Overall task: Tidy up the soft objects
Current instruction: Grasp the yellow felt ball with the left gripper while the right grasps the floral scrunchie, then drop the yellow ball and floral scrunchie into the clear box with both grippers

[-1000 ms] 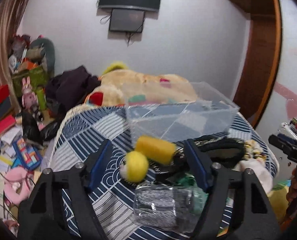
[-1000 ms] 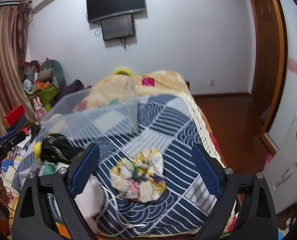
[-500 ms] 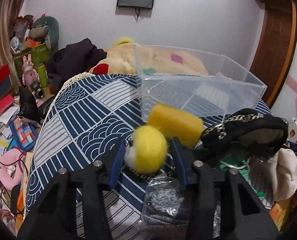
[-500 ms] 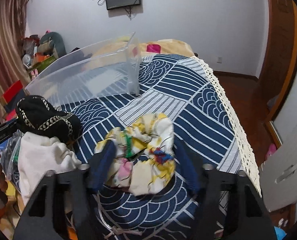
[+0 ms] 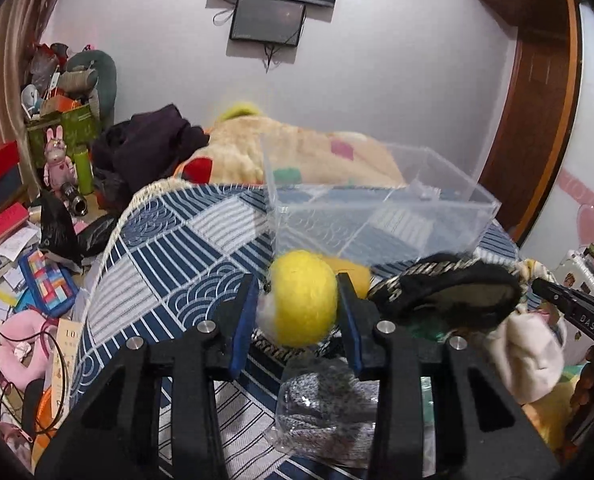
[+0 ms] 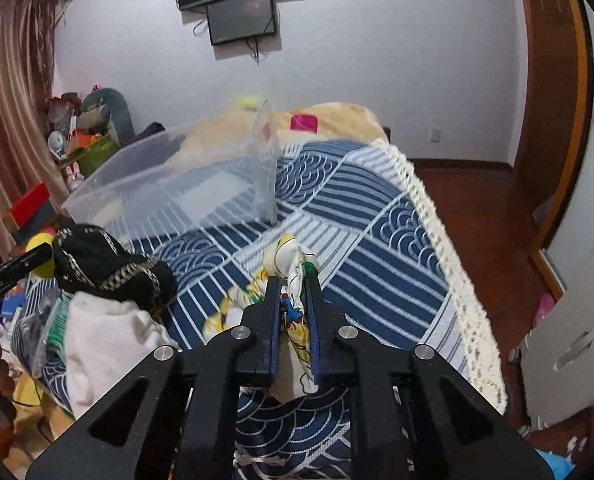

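A fuzzy yellow ball (image 5: 301,300) sits centre frame (white patch at its left); a floral scrunchie (image 6: 293,300), bunched upright, centre of the right view.

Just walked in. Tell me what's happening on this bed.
A person is sorting soft things with a handheld gripper in each hand. The left gripper has just closed on a yellow fuzzy ball, its pads pressing both sides. The right gripper has just clamped shut on a floral fabric scrunchie, bunching it up. A clear plastic bin stands empty on the blue patterned bedspread just beyond. A black slipper and white cloth wait nearby.
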`<control>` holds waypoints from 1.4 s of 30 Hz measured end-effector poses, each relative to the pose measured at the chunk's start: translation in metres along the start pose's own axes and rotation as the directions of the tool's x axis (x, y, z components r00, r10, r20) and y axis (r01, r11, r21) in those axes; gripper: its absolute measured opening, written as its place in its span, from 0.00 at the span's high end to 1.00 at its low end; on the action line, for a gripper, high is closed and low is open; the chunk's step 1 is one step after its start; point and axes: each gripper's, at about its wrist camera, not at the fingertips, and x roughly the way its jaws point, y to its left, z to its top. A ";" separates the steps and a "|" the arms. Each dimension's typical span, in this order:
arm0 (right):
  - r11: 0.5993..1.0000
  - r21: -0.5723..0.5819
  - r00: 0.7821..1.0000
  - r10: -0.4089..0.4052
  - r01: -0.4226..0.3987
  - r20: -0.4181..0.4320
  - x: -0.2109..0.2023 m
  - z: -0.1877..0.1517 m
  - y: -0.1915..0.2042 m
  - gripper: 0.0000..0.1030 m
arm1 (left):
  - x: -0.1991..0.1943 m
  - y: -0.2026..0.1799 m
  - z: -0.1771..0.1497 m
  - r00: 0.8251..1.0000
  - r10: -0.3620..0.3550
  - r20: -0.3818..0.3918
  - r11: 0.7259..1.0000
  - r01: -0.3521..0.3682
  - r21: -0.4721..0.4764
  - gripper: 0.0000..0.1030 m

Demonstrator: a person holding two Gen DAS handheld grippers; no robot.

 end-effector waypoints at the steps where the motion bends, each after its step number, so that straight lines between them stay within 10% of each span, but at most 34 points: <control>1: 1.000 0.000 1.000 0.001 -0.001 0.010 -0.002 0.003 0.000 0.90 | -0.003 -0.001 0.002 1.000 -0.006 0.011 1.000 0.006 -0.001 0.63; 20: 0.985 -0.150 0.967 0.122 -0.090 0.223 -0.013 0.087 0.061 0.91 | -0.001 -0.025 0.074 0.993 -0.085 0.086 0.993 0.078 0.089 0.63; 42: 0.980 -0.146 0.990 0.126 -0.135 -0.065 0.101 0.107 0.059 0.91 | 0.109 -0.044 0.091 0.988 -0.031 -0.151 0.977 0.062 0.203 0.63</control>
